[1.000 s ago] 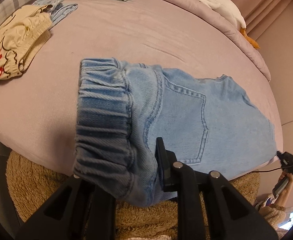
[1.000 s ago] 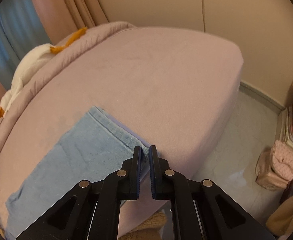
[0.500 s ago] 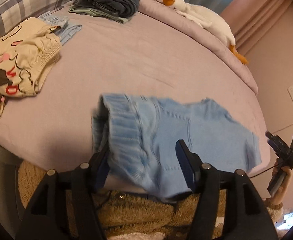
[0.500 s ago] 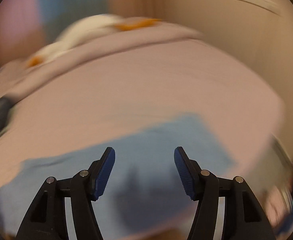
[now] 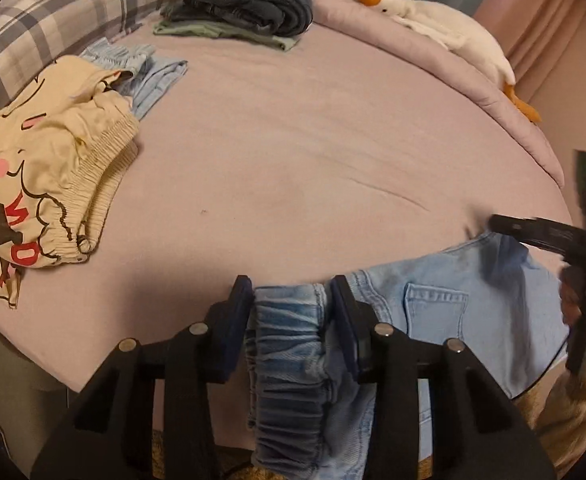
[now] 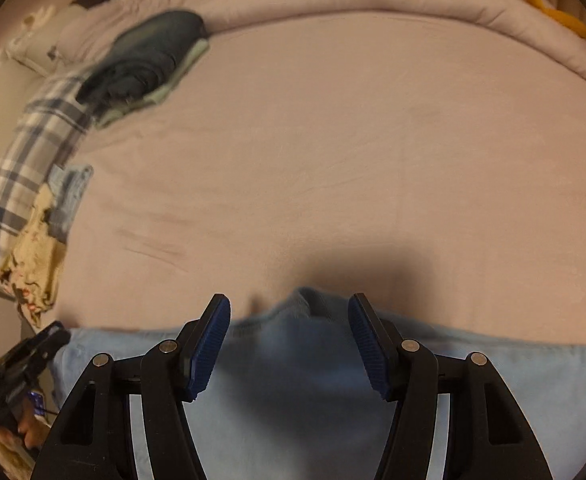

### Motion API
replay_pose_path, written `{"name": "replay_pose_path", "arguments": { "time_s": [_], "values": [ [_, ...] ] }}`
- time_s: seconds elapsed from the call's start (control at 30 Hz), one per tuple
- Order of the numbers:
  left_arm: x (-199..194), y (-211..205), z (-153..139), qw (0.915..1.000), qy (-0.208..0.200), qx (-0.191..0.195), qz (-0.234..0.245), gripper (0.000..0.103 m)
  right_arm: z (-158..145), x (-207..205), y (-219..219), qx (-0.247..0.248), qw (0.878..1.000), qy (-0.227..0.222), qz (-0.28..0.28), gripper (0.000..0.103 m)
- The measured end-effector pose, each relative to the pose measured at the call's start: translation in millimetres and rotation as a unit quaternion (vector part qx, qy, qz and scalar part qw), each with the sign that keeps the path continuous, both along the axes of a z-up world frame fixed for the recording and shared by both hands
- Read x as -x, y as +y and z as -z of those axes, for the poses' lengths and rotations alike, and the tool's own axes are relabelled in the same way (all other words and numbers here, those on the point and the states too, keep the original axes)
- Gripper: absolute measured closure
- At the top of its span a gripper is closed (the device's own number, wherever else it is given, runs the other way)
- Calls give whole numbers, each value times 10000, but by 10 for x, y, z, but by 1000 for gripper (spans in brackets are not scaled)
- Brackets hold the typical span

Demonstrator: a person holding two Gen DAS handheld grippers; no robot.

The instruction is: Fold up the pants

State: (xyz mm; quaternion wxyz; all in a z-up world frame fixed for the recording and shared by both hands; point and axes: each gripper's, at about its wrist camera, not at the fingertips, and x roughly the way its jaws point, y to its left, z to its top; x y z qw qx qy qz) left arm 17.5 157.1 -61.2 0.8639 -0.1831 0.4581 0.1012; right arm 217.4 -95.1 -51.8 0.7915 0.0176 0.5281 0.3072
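Light-blue jeans (image 5: 433, 304) lie folded along the near edge of the pink bed (image 5: 293, 160), back pocket up. My left gripper (image 5: 291, 300) has the gathered elastic waistband (image 5: 289, 344) between its jaws; the jaws are closing and the pads touch the fabric on both sides. My right gripper (image 6: 289, 320) hovers open over the jeans (image 6: 293, 392) near their far edge, nothing pinched between its blue pads (image 6: 209, 344). In the left wrist view the right gripper shows as a blurred black shape at the right edge, over the jeans' other end.
Cream printed shorts (image 5: 41, 184) and a small pale-blue garment (image 5: 149, 76) lie at the left. A stack of dark folded clothes (image 5: 249, 8) sits at the back by a plaid pillow (image 5: 53, 20). A white plush goose (image 5: 445, 32) rests on the rolled duvet.
The left gripper let the waistband go, drew back, and now closes on the bunched waistband again. The right gripper released the jeans' corner, opened, and swung quickly across to above the jeans' middle.
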Motion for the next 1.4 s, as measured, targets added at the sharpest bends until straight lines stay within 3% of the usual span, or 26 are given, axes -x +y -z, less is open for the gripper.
{"name": "replay_pose_path", "arguments": {
  "time_s": [0.07,0.17,0.2,0.23,0.27,0.37,0.53,0.57,0.67,0.8,0.93,1.0,1.03,1.07,1.13,1.27,1.3,1.33,1.4],
  "values": [
    [45,23,0,10000,-55,0,28,63,168,-38,19,250,9995,160,-75,42],
    [116,30,11,9999,-147,0,9,63,172,-14,31,235,9996,75,-149,44],
    [118,23,9,9999,-167,-15,-7,63,149,5,6,206,9997,72,-147,51],
    [117,12,9,9998,-185,-44,-22,63,126,28,-21,141,9997,73,-176,75],
    [126,8,8,9998,-199,-62,-45,63,111,34,-57,154,9998,48,-155,82],
    [107,-24,-14,9997,-197,-137,-86,64,20,111,-216,-17,9999,-102,-72,90],
    [97,5,-13,9997,-182,-104,-130,64,-369,246,-379,-613,9958,-642,214,94],
    [95,19,-1,9997,-172,-59,-147,64,-397,238,-357,-624,9953,-722,180,103],
    [100,6,4,9997,-172,-82,-158,64,-334,148,-244,-243,9953,-868,348,103],
    [98,-3,13,9997,-163,-99,-169,63,-71,27,-148,-309,9991,-148,253,103],
    [96,-10,23,9996,-153,-127,-187,63,-99,26,-183,-266,9995,-72,180,99],
    [109,-30,24,9995,-174,-195,-187,63,-143,40,-185,-181,9998,-99,55,91],
    [116,-36,27,9994,-182,-205,-197,63,-138,23,-154,-122,9999,-94,-5,75],
    [127,-41,31,9994,-190,-204,-208,63,-130,21,-156,-70,9999,-70,-50,52],
    [141,-34,35,9994,-208,-183,-217,63,-97,27,-143,-6,10000,-52,-84,41],
    [148,-44,30,9994,-217,-204,-199,63,22,64,-14,219,9988,-4,-436,45],
    [145,-40,30,9994,-224,-190,-196,63,60,89,51,276,9979,-32,-590,51],
    [145,-42,32,9994,-232,-178,-189,63,105,110,98,336,9969,-35,-712,64],
    [140,-28,33,9994,-244,-130,-211,63,168,134,161,475,9961,-156,-733,74]
  ]
}}
